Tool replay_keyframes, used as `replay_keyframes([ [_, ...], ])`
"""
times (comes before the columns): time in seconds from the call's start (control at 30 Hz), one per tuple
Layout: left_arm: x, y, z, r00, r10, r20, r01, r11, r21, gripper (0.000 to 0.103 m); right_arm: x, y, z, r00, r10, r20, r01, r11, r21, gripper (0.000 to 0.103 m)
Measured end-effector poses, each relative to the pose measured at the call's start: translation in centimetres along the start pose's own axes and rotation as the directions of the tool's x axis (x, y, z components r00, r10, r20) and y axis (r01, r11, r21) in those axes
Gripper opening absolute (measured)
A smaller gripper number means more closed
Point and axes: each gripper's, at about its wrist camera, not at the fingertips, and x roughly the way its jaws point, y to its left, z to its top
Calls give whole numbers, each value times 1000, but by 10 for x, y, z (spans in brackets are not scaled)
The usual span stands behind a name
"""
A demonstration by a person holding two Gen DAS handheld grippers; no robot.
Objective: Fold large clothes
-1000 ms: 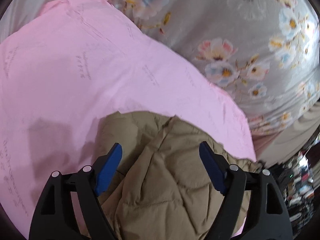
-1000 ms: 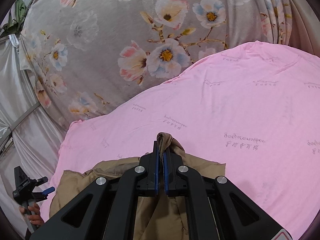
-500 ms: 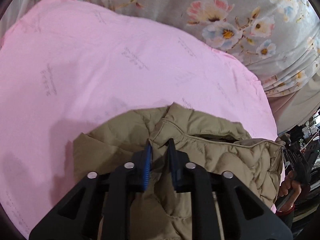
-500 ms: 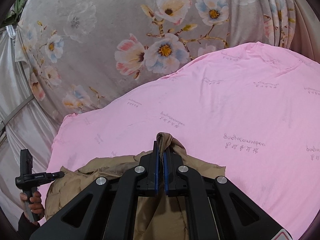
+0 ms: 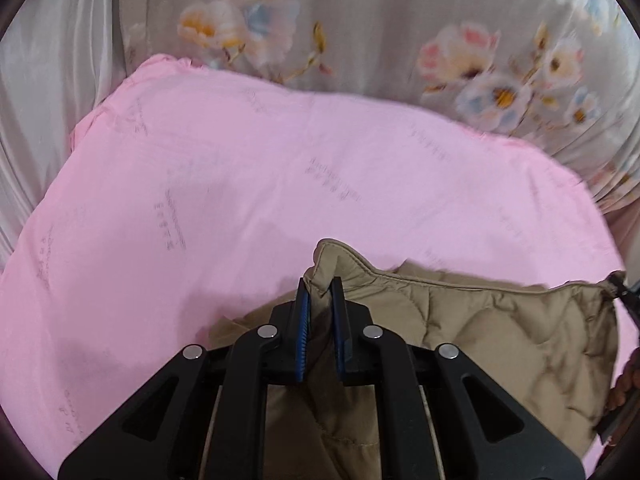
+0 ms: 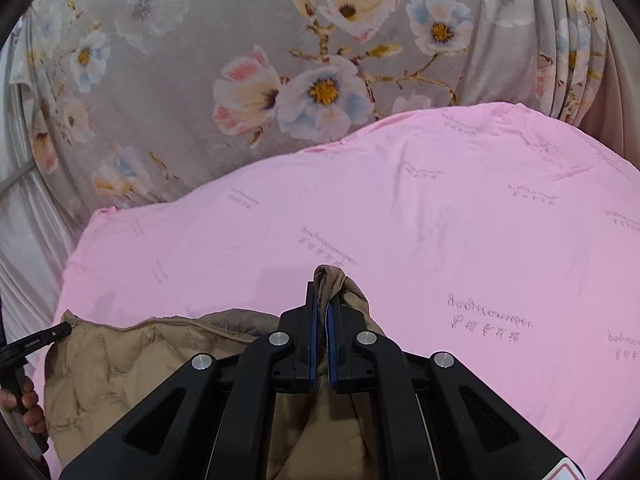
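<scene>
Two corners of the tan quilted jacket point(image 5: 480, 320) are pinched: left gripper point(image 5: 320, 296) has just closed on one, right gripper point(image 6: 323, 304) clamps another. The jacket lies on the pink sheet point(image 5: 240, 184). Next, probably lift and carry both over evenly.

The pink sheet point(image 6: 440, 216) carries repeated grey printed lines of script with small characters beneath, but none can be made out. A small white label on the black gripper handle point(image 6: 34, 344) at the left edge is too tiny to read.
</scene>
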Motion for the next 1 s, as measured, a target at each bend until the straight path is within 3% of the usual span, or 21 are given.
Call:
replay_keyframes([
  [0.17, 40, -7, -23, 997, 72, -26, -71, 997, 19, 13, 34, -9, -18, 997, -15, -75, 17, 1000, 19, 4],
  [0.7, 64, -11, -32, 991, 133, -3, -133, 991, 14, 21, 62, -8, -35, 990, -59, -132, 59, 998, -3, 4],
  [0.8, 64, -12, -28, 987, 162, -4, -162, 986, 26, 29, 62, -14, -32, 988, -33, -150, 36, 999, 23, 5],
  [0.83, 61, -9, -26, 984, 178, -3, -178, 984, 24, 37, 57, -17, -30, 987, -33, -158, 38, 999, 34, 7],
  [0.87, 53, -6, -24, 983, 182, 5, -182, 983, 19, 39, 49, -20, -27, 987, -33, -156, 41, 998, 46, 11],
  [0.93, 28, 2, -20, 986, 164, 27, -164, 986, 7, 38, 15, -24, -21, 995, -41, -90, 48, 997, 67, 32],
  [1.0, -3, 7, -17, 989, 140, 45, -139, 990, -16, 37, -22, -19, -15, 1000, -27, -11, 27, 999, 33, 32],
])
